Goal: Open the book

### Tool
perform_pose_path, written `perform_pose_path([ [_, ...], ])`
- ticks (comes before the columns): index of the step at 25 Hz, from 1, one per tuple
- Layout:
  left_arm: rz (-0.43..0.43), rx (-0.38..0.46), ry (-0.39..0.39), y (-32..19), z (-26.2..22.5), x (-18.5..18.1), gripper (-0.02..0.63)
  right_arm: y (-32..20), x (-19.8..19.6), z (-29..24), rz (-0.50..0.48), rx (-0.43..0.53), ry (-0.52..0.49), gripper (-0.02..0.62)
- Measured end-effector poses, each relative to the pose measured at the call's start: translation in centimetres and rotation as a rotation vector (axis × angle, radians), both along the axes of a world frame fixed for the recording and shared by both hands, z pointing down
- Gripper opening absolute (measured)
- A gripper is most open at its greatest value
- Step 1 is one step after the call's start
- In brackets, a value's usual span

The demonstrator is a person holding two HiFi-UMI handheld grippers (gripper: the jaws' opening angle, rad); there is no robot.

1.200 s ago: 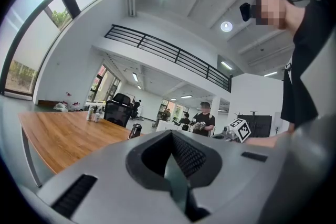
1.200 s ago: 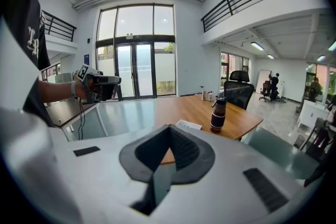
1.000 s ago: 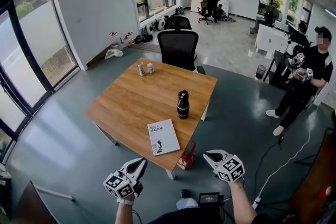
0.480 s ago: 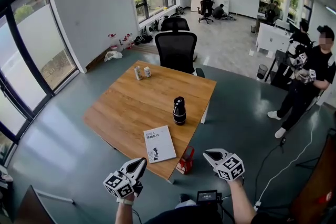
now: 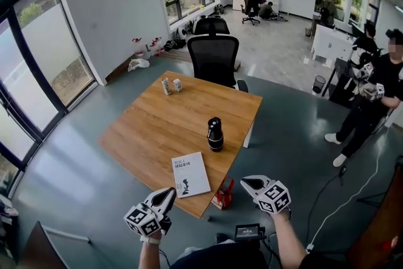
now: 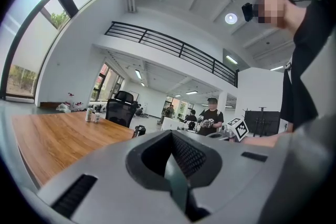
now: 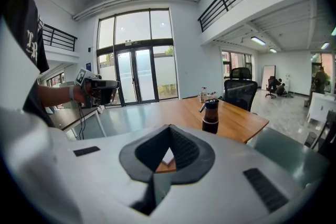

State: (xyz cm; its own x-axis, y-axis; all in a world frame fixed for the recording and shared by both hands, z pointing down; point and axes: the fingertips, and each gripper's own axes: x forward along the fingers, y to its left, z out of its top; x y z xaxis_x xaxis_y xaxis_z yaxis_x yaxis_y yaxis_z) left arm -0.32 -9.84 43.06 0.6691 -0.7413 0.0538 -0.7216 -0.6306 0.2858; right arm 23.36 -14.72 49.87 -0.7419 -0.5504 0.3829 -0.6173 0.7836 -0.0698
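Observation:
A closed white book [image 5: 191, 174] lies flat on the wooden table [image 5: 157, 129], close to its near corner. Both grippers hang off the table, short of that near edge. My left gripper [image 5: 166, 196] is shut and empty, just below and left of the book. My right gripper [image 5: 246, 183] is also shut and empty, to the right of the table corner. In the left gripper view the left gripper [image 6: 170, 157] points over the tabletop [image 6: 58, 139]. Through the right gripper [image 7: 168, 155] a sliver of the book shows.
A black bottle [image 5: 215, 134] stands behind the book, and two small cans [image 5: 172, 85] sit at the far edge. A red object [image 5: 223, 193] hangs at the table's near corner. A black office chair [image 5: 214, 58] is behind the table. A person [image 5: 371, 97] stands at the right.
The head view has shifted a little, so the table sits slightly lower in the picture. Both grippers stay shut, near the table's near corner. The book has not moved.

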Motion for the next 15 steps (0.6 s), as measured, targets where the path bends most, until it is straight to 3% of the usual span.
perform_pose_path([
  [15, -0.046, -0.05, 0.022, 0.7, 2.1, -0.2, 0.006, -0.9, -4.1, 1.5, -0.121, -0.053, 0.003, -0.014],
])
